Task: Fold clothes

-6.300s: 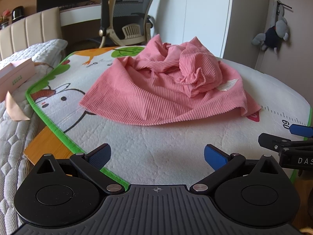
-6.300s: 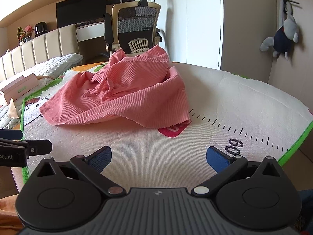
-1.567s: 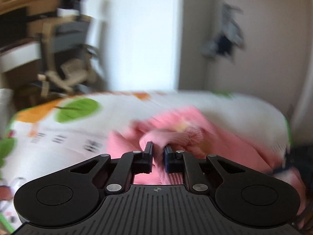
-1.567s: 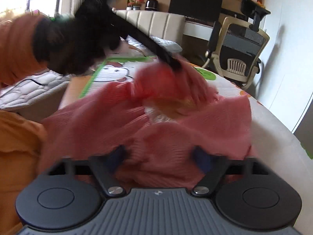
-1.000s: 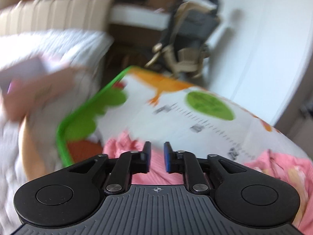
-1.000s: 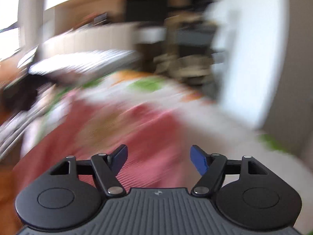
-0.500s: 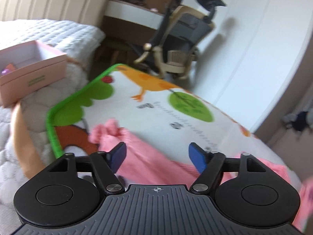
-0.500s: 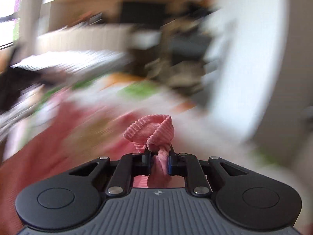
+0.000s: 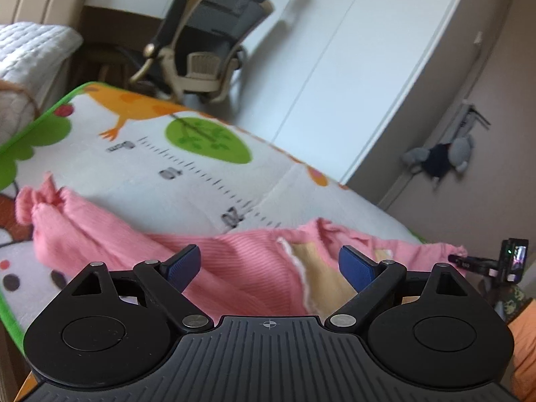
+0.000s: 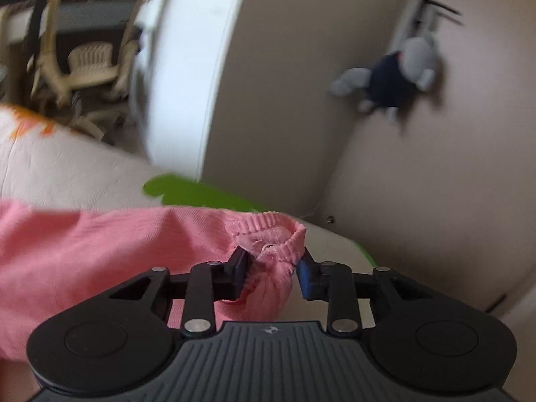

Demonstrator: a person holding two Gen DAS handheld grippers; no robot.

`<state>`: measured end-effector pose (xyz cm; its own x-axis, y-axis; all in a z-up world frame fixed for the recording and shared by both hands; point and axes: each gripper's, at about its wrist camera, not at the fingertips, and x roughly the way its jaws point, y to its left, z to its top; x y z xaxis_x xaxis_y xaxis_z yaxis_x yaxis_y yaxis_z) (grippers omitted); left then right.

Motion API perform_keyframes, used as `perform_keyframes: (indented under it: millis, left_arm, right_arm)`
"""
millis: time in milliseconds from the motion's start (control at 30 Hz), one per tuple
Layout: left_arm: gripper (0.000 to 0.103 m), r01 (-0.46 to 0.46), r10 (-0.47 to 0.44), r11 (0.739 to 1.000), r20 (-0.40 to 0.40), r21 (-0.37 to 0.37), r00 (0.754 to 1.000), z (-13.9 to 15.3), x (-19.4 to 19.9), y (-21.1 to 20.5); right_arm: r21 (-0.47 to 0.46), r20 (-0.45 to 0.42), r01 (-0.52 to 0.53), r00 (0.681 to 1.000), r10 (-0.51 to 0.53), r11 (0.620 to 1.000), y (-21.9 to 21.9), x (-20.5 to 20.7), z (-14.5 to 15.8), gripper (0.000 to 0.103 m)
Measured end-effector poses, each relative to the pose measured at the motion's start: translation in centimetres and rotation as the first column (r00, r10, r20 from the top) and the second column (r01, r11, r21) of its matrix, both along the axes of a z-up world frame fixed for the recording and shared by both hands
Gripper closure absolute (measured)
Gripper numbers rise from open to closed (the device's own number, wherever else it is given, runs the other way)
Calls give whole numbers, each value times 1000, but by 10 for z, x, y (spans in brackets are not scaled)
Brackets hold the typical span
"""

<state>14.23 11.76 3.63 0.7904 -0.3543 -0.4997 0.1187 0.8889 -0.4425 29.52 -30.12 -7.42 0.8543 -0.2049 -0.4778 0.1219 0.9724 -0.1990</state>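
- Lying stretched across the lower half of the left wrist view, the pink ribbed garment (image 9: pixel 244 268) rests on the cartoon play mat (image 9: pixel 187 174), with one ruffled cuff (image 9: pixel 37 201) at the left edge of the frame and a yellowish lining patch (image 9: pixel 318 268) showing near the centre.
- The left gripper (image 9: pixel 269 263) sits at the bottom centre with its jaws spread wide; its blue pads (image 9: pixel 182 263) hang just above the fabric and nothing is between them.
- The right gripper (image 10: pixel 273 273) fills the bottom of the right wrist view, and its jaws are partly closed around a bunched ribbed cuff (image 10: pixel 271 238) of the same garment, which bulges up between the tips.
- From that cuff the pink cloth runs off towards the left edge of the frame, over the mat's pale surface and green border (image 10: pixel 201 194).
- In the far right of the left view, the other gripper's tip shows beside the garment's end.
- A grey plush toy (image 10: pixel 392 77) hangs on the wall, upper right.
- An office chair (image 9: pixel 207 40) stands beyond the mat, upper centre-left of the left view.
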Motion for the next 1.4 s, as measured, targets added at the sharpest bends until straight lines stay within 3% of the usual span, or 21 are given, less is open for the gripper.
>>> perform_keyframes:
  millis: [67,167,233,333,367,467,567,633,667,700,767,833,933,1133,1200,1400]
  left_arm:
    - [9,35,-35,999,30,-16,999,5,-2,0]
    - [8,90,-88,993,38,-80,995,3,2,-4]
    - [8,93,-92,992,10,-84,996,-7,5,-10]
    - [8,83,-85,994,-28,-68,996,-21,5,-17]
    - [8,77,-79,995,-32,-58,996,-24,4,-18]
    - [10,41,-42,999,-33,-23,999,-24,-4,-15]
    - [12,9,-8,1000,-26,24,1000,-21,-8,-11]
    - [18,-23,25,996,-27,83,999,-24,-5,-11]
    - [20,-28,31,995,-33,94,999,-27,-2,-10]
    - [24,-33,38,994,-40,106,999,-30,1,-9]
    - [28,-41,47,993,-50,111,998,-34,6,-7]
    - [28,-53,57,994,-35,97,998,-32,9,-1]
    - [25,-86,86,993,4,81,996,-20,9,5]
    - [15,-57,57,996,-1,75,998,-12,-4,-2]
    - [15,-53,55,997,-28,57,998,-16,-2,-1]
    - [15,-146,146,989,-87,12,985,-30,22,1]
  right_arm:
    - [39,9,32,999,-32,999,3,-4,-1,66]
    - [154,60,-177,984,169,972,44,-22,31,49]
    - [232,83,-337,942,326,913,79,-30,50,49]
    - [283,11,-481,867,499,830,140,-22,44,49]
    - [280,-19,-508,846,534,815,160,-21,37,49]
    - [213,-99,-540,817,567,815,209,-11,11,49]
    - [139,-142,-547,814,563,826,239,2,-7,50]
    - [24,-179,-549,820,544,835,256,14,-18,70]
    - [-6,-207,-551,817,538,834,256,20,-24,90]
    - [-20,-236,-554,812,534,832,251,27,-29,96]
    - [-49,-223,-557,815,535,829,249,27,-15,99]
    - [-86,-153,-560,825,544,824,251,30,5,99]
    - [-92,-82,-524,851,518,846,256,58,29,99]
    - [-70,-154,-505,858,491,860,252,100,-15,97]
    - [-54,-153,-502,859,489,863,247,105,-19,86]
    - [11,6,-522,853,522,853,191,38,39,48]
